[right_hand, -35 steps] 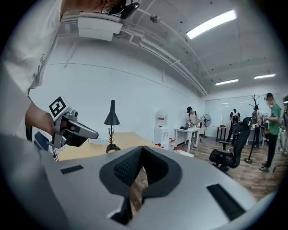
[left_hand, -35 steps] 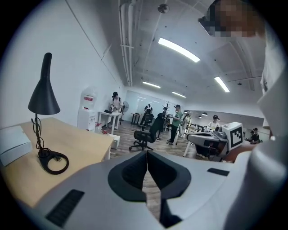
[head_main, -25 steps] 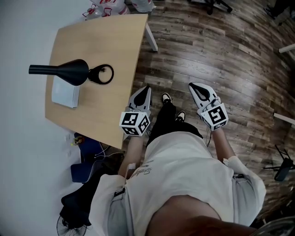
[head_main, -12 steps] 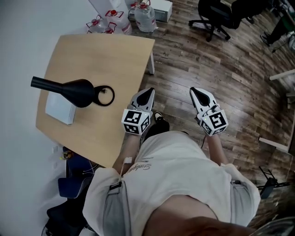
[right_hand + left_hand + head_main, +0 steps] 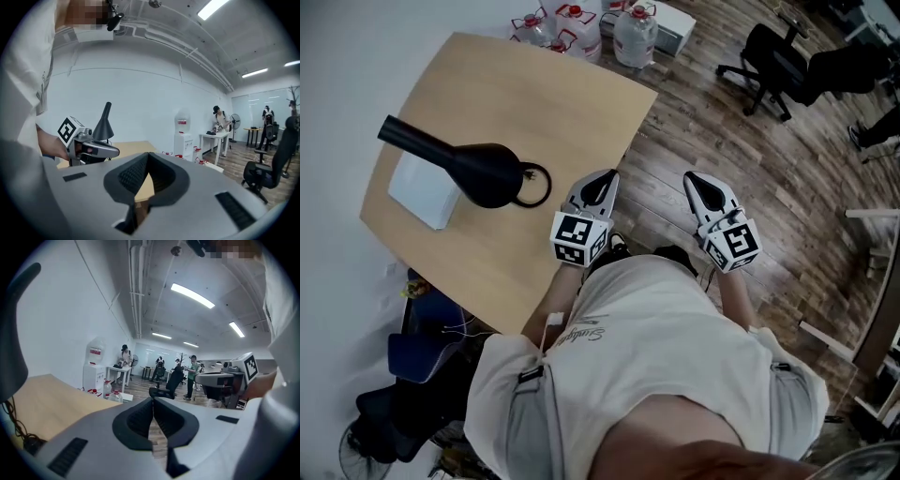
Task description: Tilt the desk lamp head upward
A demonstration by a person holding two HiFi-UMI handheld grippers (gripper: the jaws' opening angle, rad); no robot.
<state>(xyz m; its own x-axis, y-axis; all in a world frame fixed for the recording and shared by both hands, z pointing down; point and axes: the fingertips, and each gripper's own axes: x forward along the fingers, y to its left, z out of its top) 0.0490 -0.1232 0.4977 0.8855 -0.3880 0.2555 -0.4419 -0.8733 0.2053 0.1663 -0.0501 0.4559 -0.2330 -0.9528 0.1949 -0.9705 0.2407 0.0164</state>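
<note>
The lamp point(image 5: 483, 174) stands on the table point(image 5: 534, 98), black, with its wide cone towards the grippers and its thin end pointing away from them; a dark ring point(image 5: 535, 185) sits at the cone's near side. It lies to the left of the left gripper point(image 5: 605, 178) fingertips, near but not touching. A white box point(image 5: 420, 190) shows partly under the lamp, farther left from those fingertips.

The left gripper hangs at the table's near edge, its fingers pressed together with nothing between them. The right gripper point(image 5: 692, 178) hangs beside it over the wooden floor point(image 5: 722, 122), well apart from the lamp, its fingers likewise pressed together at the tips and empty. In the right gripper view, the lamp point(image 5: 104, 124) rises just behind the left gripper point(image 5: 89, 147), left of the right fingertips.

Beyond both sets of fingertips, water bottles point(image 5: 572, 19) stand past the table's far edge, and a chair point(image 5: 773, 56) stands far ahead of the right gripper.
</note>
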